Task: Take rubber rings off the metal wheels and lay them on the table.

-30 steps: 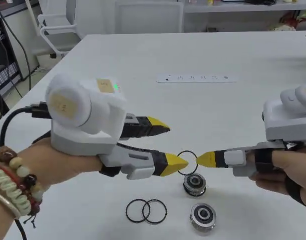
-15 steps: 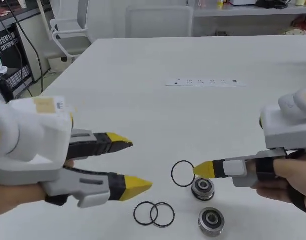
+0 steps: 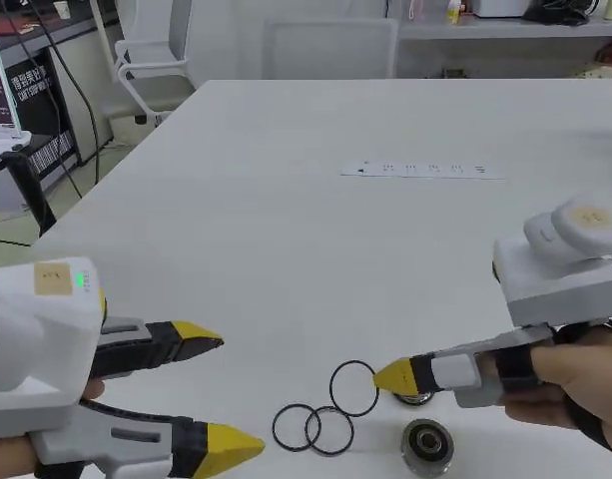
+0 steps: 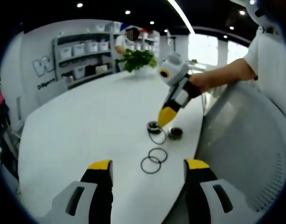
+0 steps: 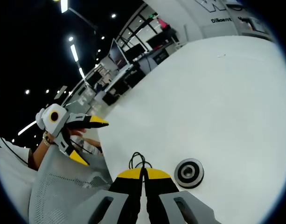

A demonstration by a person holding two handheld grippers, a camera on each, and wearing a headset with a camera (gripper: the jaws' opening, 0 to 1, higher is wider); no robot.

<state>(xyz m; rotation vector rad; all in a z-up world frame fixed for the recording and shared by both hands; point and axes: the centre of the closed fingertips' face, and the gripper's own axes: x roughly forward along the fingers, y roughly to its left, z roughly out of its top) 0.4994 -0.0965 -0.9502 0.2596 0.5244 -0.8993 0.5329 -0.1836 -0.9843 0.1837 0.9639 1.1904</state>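
Note:
My right gripper (image 3: 389, 377) is shut on a thin black rubber ring (image 3: 353, 388), which hangs from its yellow tips just above the white table (image 3: 315, 230). In the right gripper view the ring (image 5: 139, 161) loops out between the closed jaws (image 5: 143, 173). Two more rings (image 3: 313, 429) lie overlapping on the table in front of it. One metal wheel (image 3: 427, 442) lies near the front edge; a second wheel (image 3: 415, 399) is half hidden behind the right gripper. My left gripper (image 3: 231, 394) is open and empty at the lower left, apart from the rings (image 4: 153, 160).
A white power strip (image 3: 422, 170) lies farther back on the table. Chairs (image 3: 330, 45) stand beyond the far edge, and a shelf stands behind them. The table edge runs close to the wheels at the front.
The left gripper has drawn back to the left, away from the held ring. The right gripper has carried the ring left and down, close to the two lying rings. The head camera has shifted.

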